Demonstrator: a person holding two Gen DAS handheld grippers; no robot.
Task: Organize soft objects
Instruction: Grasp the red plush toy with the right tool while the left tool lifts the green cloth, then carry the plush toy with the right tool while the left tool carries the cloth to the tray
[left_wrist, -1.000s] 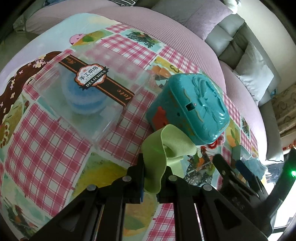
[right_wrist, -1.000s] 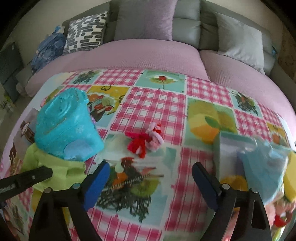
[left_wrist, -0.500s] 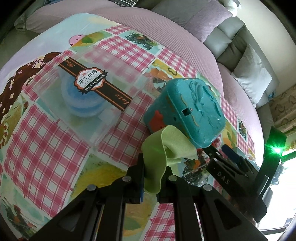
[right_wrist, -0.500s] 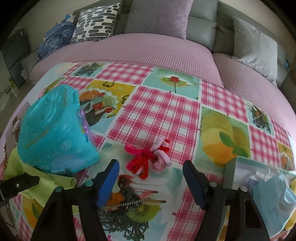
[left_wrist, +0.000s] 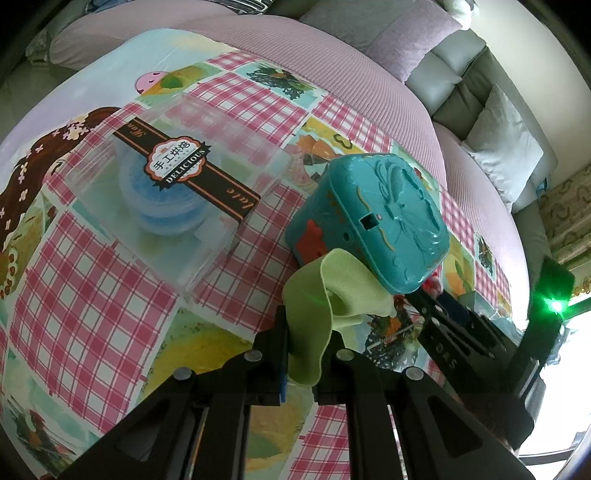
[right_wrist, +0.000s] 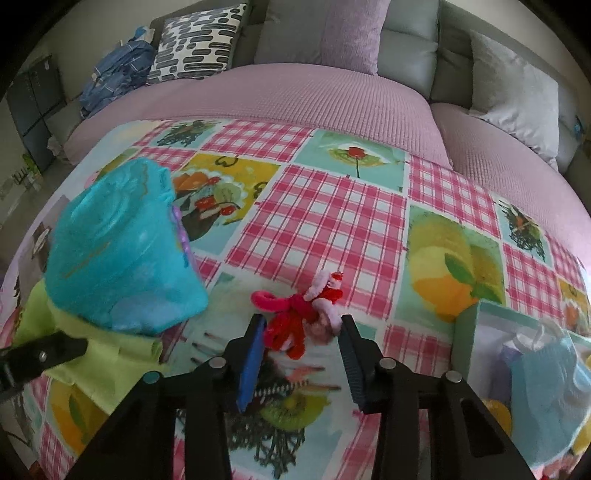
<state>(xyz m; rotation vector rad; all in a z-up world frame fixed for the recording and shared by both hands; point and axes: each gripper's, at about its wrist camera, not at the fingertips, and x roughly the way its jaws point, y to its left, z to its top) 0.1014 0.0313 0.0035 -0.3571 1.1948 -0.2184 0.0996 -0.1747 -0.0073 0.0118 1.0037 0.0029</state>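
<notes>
- Left wrist view: my left gripper is clamped on a green cloth; its two fingers pinch the cloth's lower fold, and the rest rises in a loose loop above them.
- The top of that loop touches the lower corner of a teal case, which sits tilted on the tablecloth.
- To the left of the case lies a clear box with a dark "DELICIOUS" band across the lid and something blue and round inside.
- My right gripper shows at the right edge, just past the case. From here I cannot tell how far apart its jaws stand.
- Right wrist view: my right gripper is partly open, one finger on each side of a red and pink fuzzy toy. The right finger looks to be touching the toy's pink edge; I cannot tell whether the left pad touches it. The toy lies on the tablecloth.
- The teal case stands to the left, with the green cloth bunched under its near side and a finger of my left gripper on that cloth.
- At the right sits a pale box holding a light blue bag.
- A pink sofa with cushions runs behind the table.
</notes>
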